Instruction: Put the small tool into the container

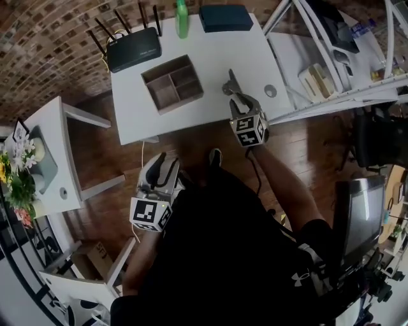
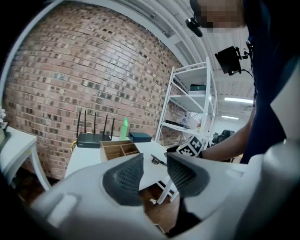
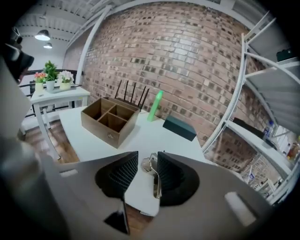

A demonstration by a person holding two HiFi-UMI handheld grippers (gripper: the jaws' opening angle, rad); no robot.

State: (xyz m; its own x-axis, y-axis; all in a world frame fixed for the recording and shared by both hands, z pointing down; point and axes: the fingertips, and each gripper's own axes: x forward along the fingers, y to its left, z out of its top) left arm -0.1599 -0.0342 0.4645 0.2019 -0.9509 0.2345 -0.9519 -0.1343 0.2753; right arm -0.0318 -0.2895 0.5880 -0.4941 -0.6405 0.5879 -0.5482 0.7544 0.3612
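The small metal tool (image 1: 229,85) lies on the white table (image 1: 210,57), right of the wooden divided container (image 1: 172,83). My right gripper (image 1: 237,100) hovers just short of it at the table's front edge. In the right gripper view its jaws (image 3: 147,171) stand open and the tool (image 3: 151,165) lies on the table just beyond the gap, touched by neither pad. The container (image 3: 110,121) is further left and back. My left gripper (image 1: 163,164) hangs low over the wooden floor, open and empty (image 2: 154,171); its view shows the container (image 2: 119,149) and the tool (image 2: 157,161) from afar.
At the table's back edge stand a black router (image 1: 132,48), a green bottle (image 1: 182,19) and a dark box (image 1: 225,17). A white shelf rack (image 1: 331,63) flanks the right side. A small white side table (image 1: 57,159) with flowers (image 1: 16,172) is at the left.
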